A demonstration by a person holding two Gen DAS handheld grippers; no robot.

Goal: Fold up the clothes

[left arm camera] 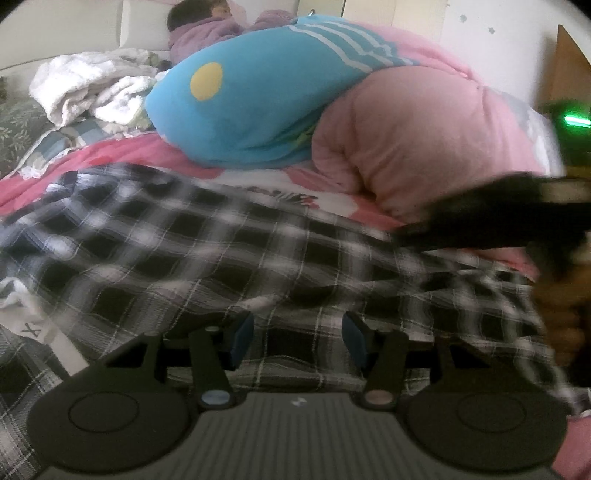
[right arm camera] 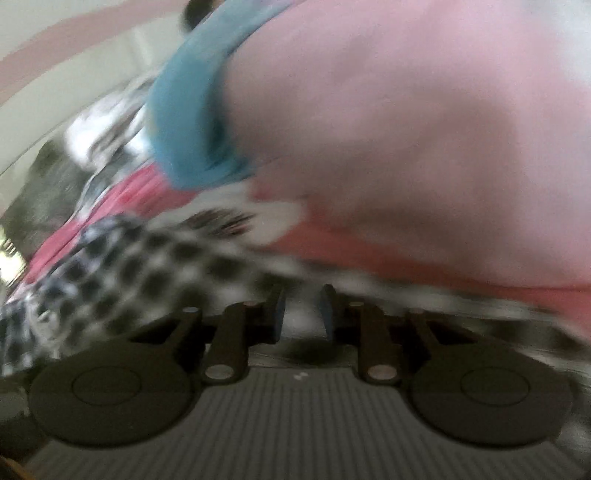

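A black-and-white plaid garment (left arm camera: 221, 251) lies spread across the pink bedsheet (left arm camera: 129, 155). My left gripper (left arm camera: 298, 339) is open, with its fingers wide apart low over the garment's near part. In the left wrist view my right gripper (left arm camera: 480, 218) is a dark blur over the garment's right side, with a hand (left arm camera: 557, 314) behind it. The right wrist view is smeared by motion. There my right gripper (right arm camera: 303, 314) shows a narrow gap between its pads, just short of the plaid edge (right arm camera: 129, 266). I see no cloth clamped in that gap.
A bulky pink quilt (left arm camera: 424, 140) and a blue pillow (left arm camera: 251, 110) are piled just beyond the garment. A white towel (left arm camera: 81, 88) is heaped at the back left. A person (left arm camera: 207, 26) in purple lies at the head of the bed.
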